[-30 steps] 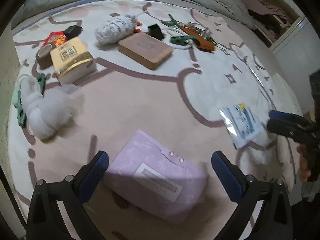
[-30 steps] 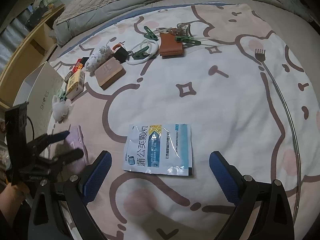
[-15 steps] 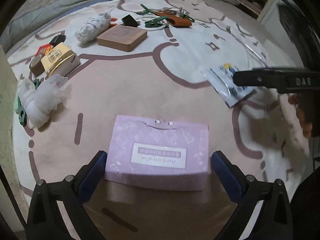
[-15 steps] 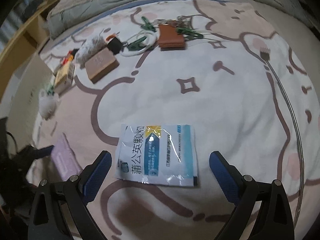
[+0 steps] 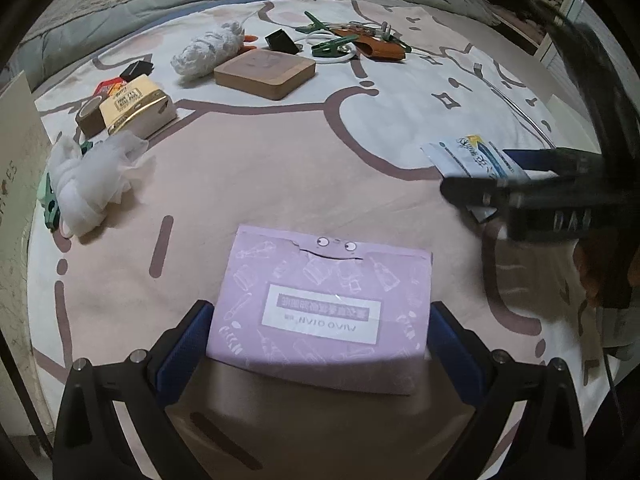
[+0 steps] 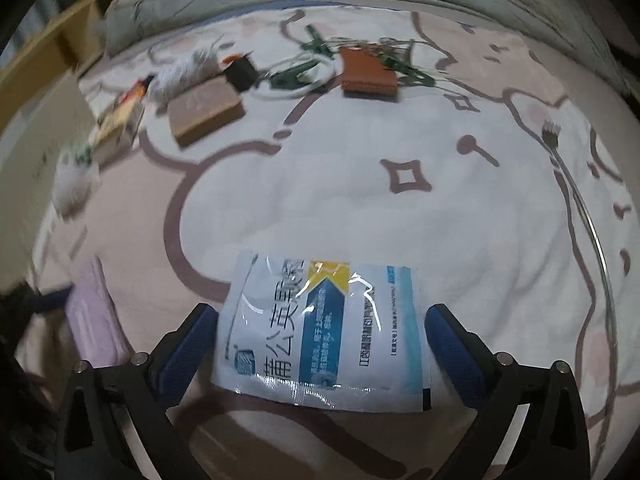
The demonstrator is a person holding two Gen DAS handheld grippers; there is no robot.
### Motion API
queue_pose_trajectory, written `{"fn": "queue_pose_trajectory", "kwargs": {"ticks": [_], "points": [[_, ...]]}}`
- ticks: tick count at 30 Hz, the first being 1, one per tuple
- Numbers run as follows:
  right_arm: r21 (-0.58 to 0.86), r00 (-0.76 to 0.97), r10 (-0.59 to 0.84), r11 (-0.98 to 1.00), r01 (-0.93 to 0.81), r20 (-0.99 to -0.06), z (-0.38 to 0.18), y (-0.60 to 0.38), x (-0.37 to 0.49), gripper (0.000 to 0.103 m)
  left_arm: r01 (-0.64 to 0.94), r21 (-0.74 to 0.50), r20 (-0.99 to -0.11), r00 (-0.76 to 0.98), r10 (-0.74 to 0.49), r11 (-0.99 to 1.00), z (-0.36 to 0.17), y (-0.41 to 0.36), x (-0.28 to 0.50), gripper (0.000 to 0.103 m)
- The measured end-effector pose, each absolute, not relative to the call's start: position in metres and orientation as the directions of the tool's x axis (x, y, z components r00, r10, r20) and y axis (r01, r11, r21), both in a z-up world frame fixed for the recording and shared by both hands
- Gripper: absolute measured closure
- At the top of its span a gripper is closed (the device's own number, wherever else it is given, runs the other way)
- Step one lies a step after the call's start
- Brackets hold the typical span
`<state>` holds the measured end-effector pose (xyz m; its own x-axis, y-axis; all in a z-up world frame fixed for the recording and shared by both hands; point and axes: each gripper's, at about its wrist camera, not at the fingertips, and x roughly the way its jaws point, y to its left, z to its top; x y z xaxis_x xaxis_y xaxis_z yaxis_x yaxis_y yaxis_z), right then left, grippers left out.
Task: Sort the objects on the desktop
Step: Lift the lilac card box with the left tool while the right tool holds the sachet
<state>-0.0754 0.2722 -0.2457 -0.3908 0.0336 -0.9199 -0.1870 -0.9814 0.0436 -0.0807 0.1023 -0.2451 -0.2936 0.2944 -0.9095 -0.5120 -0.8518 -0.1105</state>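
Observation:
A purple printed packet lies flat on the patterned bedsheet. My left gripper points down over it, open, with a blue finger on each side of its near end and neither pad pressing. A blue and white sachet lies to the right. My right gripper straddles the sachet's near half; its jaws are opening and do not touch the sachet. The left wrist view shows the sachet partly hidden behind the right gripper's black fingers.
At the back of the sheet lie a wooden block, a yellow box, a tape roll, a white yarn bundle, green clips and a brown pouch. White gauze lies left, a metal back scratcher right.
Both grippers came down and closer to the sheet. The purple packet now sits between the left fingers, squared up to them. The sachet now sits between the right fingers.

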Motion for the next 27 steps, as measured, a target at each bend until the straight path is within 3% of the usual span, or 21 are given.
{"fn": "queue_pose_trajectory", "kwargs": {"ticks": [11, 18, 27], "points": [[0.048, -0.319, 0.03, -0.971, -0.235, -0.947, -0.246, 0.279, -0.084, 0.0, -0.487, -0.127, -0.91, -0.29, 0.297, -0.864, -0.244, 0.101, -0.083, 0.0], [0.029, -0.333, 0.034, -0.983, -0.18, -0.942, -0.237, 0.274, -0.085, 0.02, -0.439, -0.191, -0.907, -0.263, 0.329, -0.878, -0.241, 0.095, -0.09, 0.0], [-0.033, -0.368, 0.076, -0.992, -0.12, -0.927, -0.224, 0.261, -0.086, 0.021, -0.455, -0.157, -0.913, -0.271, 0.304, -0.877, -0.241, 0.099, -0.088, 0.001]]}}
